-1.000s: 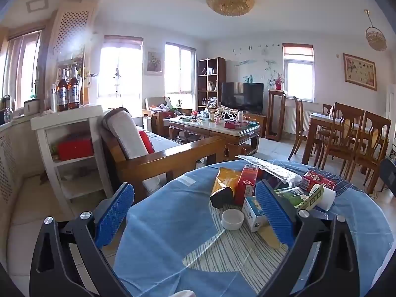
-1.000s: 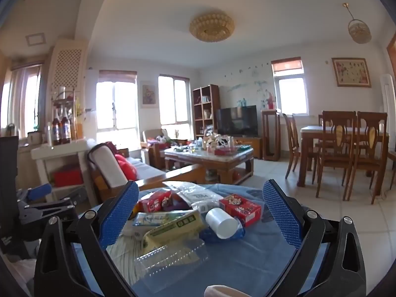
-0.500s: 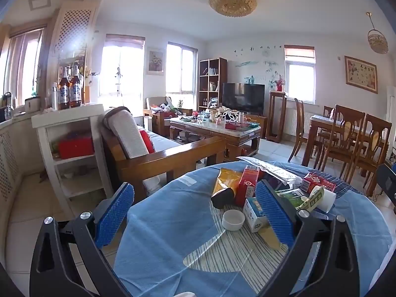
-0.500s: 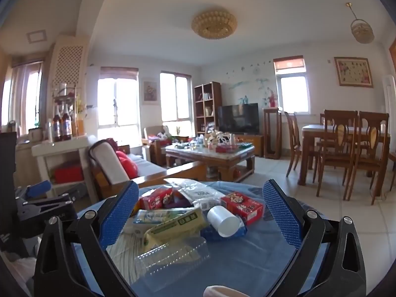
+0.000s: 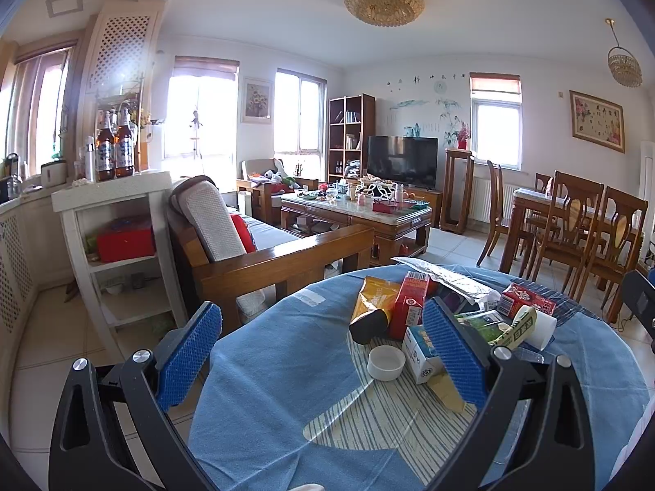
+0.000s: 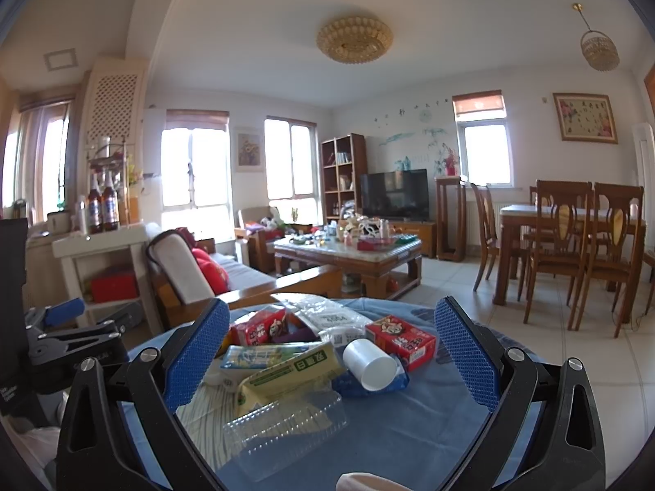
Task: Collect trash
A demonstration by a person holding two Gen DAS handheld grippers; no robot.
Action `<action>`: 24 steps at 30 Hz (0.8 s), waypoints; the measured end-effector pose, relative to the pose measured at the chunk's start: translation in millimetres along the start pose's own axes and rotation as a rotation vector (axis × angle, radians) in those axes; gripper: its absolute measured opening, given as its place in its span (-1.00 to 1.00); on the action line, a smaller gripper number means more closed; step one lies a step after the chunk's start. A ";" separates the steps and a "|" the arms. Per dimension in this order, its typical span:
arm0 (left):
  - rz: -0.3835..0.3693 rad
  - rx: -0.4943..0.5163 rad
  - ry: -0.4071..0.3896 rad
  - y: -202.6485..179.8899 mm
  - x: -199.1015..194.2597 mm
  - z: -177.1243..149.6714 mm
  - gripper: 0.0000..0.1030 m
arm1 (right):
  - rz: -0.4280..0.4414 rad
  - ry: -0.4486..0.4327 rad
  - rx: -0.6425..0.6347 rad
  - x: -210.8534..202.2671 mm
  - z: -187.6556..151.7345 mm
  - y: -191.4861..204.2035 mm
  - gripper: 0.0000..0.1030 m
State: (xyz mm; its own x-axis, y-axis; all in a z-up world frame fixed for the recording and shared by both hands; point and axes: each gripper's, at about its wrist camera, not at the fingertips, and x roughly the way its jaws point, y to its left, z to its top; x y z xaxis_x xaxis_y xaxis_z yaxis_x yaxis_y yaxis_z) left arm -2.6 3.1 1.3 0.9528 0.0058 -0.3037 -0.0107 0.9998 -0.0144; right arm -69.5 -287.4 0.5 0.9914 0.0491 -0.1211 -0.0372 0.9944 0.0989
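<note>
In the left wrist view, the left gripper [image 5: 323, 352] hung over the blue tablecloth [image 5: 278, 384] with its jaws spread wide and nothing between them. Right of centre lay the trash: a small white cap [image 5: 386, 362], a yellow pouch [image 5: 370, 307], a red carton [image 5: 411, 302] and a white-and-blue box [image 5: 421, 354] just behind the right finger. In the right wrist view, the right gripper [image 6: 331, 360] was likewise wide and empty. Between its fingers, low in the frame, lay a clear plastic container [image 6: 286, 425], a green-and-yellow packet [image 6: 286, 374], a white cup [image 6: 368, 364] on its side and a red box [image 6: 399, 341].
</note>
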 end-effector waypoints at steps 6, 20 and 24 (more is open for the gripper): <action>0.000 0.002 0.002 -1.0 0.8 -0.1 0.90 | 0.000 0.002 0.001 0.1 0.2 -0.1 0.92; 0.001 0.008 0.006 -2.4 1.7 -2.3 0.90 | -0.002 0.004 0.005 0.3 -3.0 -2.6 0.92; 0.000 0.008 0.007 -2.9 1.9 -2.3 0.90 | -0.002 0.006 0.005 0.6 -3.9 -3.0 0.92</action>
State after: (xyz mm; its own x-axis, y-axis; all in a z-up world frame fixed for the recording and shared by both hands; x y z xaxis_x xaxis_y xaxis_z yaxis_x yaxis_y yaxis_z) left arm -1.5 0.3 -1.3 0.9506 0.0060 -0.3102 -0.0084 0.9999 -0.0066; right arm -69.3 -290.0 -3.7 0.9907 0.0476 -0.1272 -0.0344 0.9940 0.1038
